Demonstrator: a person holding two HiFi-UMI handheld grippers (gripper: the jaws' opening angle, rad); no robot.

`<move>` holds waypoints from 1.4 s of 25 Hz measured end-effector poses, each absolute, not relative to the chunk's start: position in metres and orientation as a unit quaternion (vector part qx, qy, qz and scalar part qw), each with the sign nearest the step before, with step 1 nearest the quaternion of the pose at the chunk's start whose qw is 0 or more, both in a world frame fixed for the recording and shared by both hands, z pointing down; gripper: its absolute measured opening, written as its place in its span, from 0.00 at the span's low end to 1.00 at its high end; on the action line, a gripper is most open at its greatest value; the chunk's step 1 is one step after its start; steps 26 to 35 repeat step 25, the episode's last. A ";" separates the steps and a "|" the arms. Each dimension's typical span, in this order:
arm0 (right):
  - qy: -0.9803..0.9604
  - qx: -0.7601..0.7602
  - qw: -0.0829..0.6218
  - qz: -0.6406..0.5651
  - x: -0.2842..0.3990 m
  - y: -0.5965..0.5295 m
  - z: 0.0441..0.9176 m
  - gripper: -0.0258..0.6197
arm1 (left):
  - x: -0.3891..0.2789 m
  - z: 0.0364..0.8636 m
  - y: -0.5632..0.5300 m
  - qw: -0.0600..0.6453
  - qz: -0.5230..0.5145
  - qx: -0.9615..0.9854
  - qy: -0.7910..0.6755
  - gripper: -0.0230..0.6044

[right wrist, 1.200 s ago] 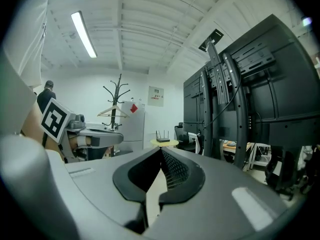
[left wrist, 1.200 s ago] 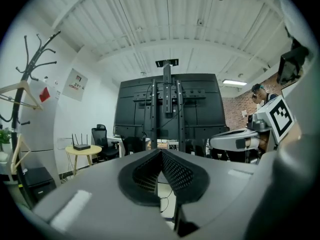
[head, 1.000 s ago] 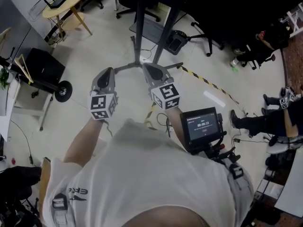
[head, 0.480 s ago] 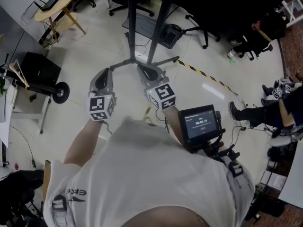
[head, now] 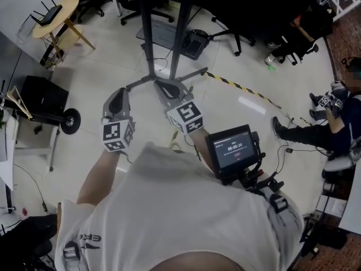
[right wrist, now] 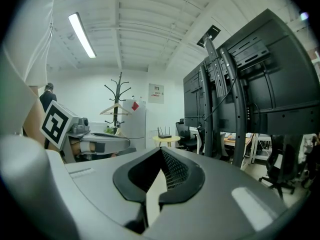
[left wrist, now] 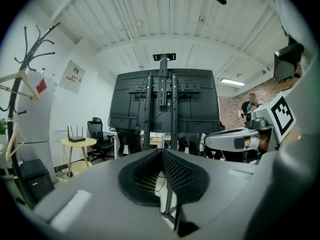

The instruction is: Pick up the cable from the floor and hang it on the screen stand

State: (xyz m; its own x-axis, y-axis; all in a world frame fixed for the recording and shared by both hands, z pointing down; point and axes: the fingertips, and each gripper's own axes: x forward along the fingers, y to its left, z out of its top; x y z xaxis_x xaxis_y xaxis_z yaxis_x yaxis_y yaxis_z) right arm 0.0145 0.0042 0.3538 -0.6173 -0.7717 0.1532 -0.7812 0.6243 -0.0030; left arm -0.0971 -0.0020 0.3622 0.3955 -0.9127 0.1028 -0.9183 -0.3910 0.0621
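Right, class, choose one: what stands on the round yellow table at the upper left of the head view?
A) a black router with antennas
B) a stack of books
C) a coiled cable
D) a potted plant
A: a black router with upright antennas sits on the round table, and the left gripper view shows it there too.

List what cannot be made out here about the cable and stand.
Cable: head view, the torso covers the near floor; none surely seen.
Stand top: head view, cut off by the upper edge.
Stand base: left gripper view, mostly behind the left gripper.
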 end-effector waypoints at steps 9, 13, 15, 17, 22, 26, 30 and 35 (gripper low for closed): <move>-0.900 0.430 0.064 0.027 0.011 0.002 0.346 0.06 | -0.097 0.360 -0.006 0.060 0.026 0.835 -0.547 0.04; -0.901 0.428 0.064 0.025 0.010 0.001 0.342 0.06 | -0.098 0.355 -0.008 0.058 0.022 0.833 -0.549 0.04; -0.901 0.427 0.065 0.024 0.008 0.001 0.341 0.06 | -0.098 0.354 -0.008 0.058 0.021 0.833 -0.550 0.04; -0.902 0.427 0.064 0.024 0.008 0.001 0.340 0.06 | -0.098 0.352 -0.008 0.056 0.019 0.833 -0.550 0.04; -0.904 0.421 0.064 0.023 0.005 0.002 0.340 0.06 | -0.098 0.352 -0.008 0.054 0.018 0.832 -0.551 0.04; -0.906 0.418 0.065 0.023 0.003 0.002 0.341 0.06 | -0.098 0.353 -0.009 0.054 0.018 0.832 -0.553 0.04; -0.906 0.418 0.065 0.023 0.003 0.002 0.341 0.06 | -0.098 0.353 -0.009 0.054 0.018 0.832 -0.553 0.04; -0.906 0.418 0.065 0.023 0.003 0.002 0.341 0.06 | -0.098 0.353 -0.009 0.054 0.018 0.832 -0.553 0.04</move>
